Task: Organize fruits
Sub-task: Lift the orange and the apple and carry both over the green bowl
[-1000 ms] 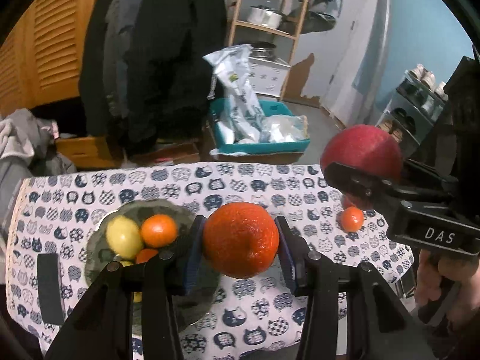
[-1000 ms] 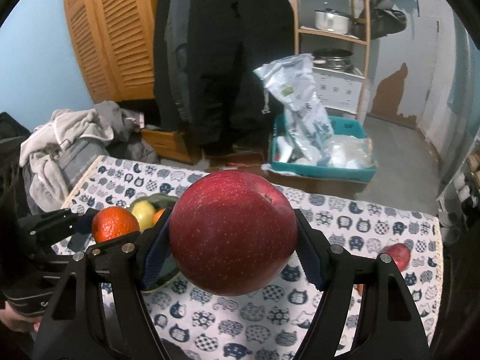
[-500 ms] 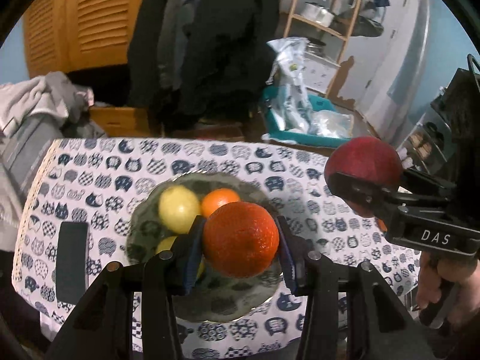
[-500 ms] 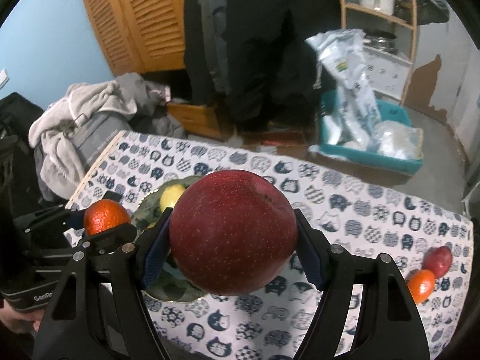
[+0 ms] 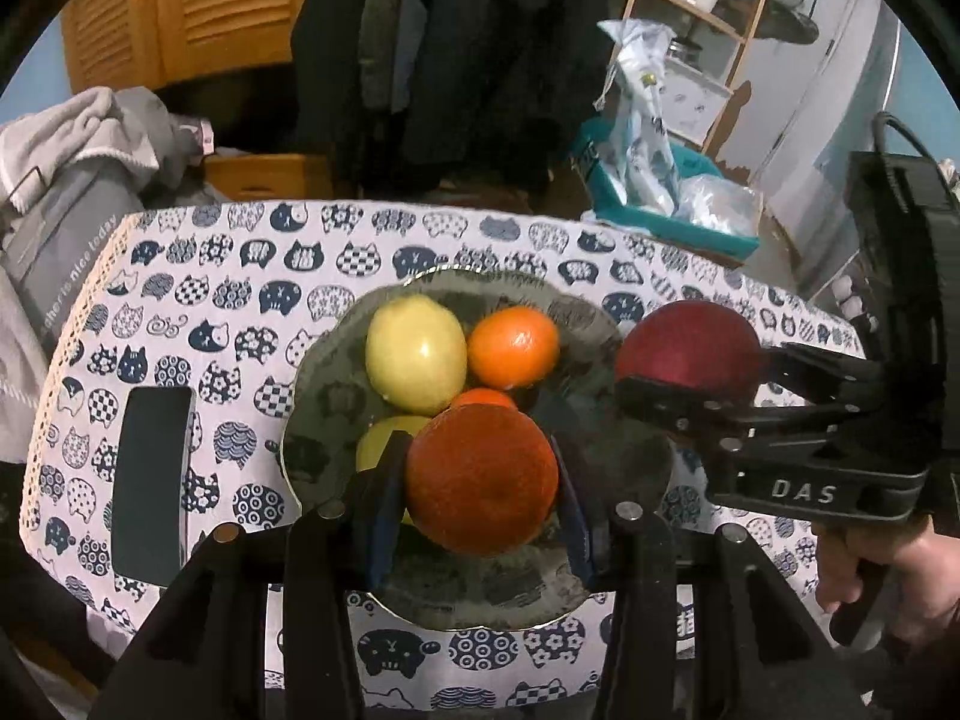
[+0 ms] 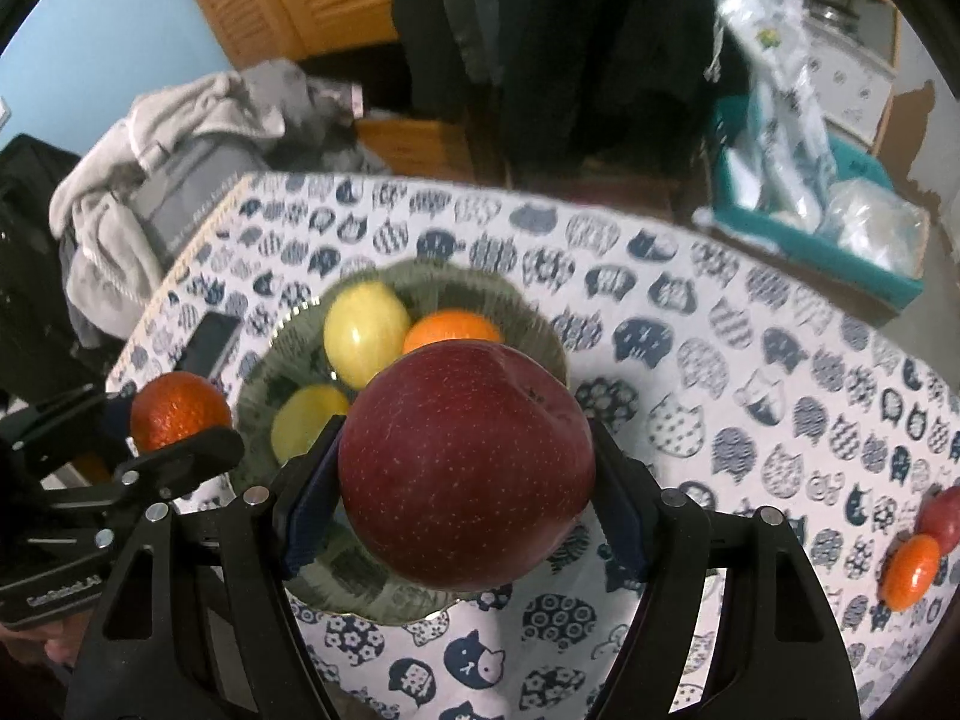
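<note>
Nearer the plate (image 5: 606,324) now, right gripper (image 5: 690,360) marked "DAS".

black hand-held gripper (image 5: 480,474), blue pads (image 5: 384,480) — silver screws

A lived-in home — dark coats (image 5: 480,42) hang beside a louvred wooden wardrobe (image 5: 180,6), laundry (image 6: 180,138) lies heaped at the left, and an open shelf (image 5: 708,6) carries pots. The counter (image 5: 198,276) wears a cat-print cloth — a fruit dish (image 5: 336,372) sits on it.
</note>
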The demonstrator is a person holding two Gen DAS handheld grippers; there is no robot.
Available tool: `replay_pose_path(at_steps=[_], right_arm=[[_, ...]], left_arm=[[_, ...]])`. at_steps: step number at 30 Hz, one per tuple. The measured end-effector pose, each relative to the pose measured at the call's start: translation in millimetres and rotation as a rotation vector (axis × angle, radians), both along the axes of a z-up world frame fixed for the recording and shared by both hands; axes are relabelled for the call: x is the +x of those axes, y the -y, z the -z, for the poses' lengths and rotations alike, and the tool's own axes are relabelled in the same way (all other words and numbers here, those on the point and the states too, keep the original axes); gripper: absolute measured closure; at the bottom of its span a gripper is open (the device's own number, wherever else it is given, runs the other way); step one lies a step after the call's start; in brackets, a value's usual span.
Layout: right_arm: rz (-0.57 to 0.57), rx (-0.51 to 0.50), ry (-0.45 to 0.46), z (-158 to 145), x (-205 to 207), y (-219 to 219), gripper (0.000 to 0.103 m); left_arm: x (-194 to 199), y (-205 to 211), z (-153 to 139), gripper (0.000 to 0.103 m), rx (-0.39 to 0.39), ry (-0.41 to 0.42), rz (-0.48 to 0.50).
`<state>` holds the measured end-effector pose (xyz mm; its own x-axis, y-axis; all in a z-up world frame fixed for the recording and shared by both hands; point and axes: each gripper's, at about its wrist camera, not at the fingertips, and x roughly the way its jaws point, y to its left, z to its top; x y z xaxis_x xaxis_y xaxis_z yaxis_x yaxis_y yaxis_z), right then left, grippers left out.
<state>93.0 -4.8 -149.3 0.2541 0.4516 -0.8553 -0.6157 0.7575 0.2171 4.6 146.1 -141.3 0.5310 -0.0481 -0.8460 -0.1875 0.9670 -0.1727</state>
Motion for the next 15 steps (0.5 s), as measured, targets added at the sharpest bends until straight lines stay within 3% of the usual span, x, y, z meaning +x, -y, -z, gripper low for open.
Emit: replay_pose_path(at_steps=[15], right_arm=[[-0.030, -0.029, -0.095, 46, 6, -11, 0.028]], left_arm=[[4, 2, 23, 0.057, -0.003, -0.075, 0.003]])
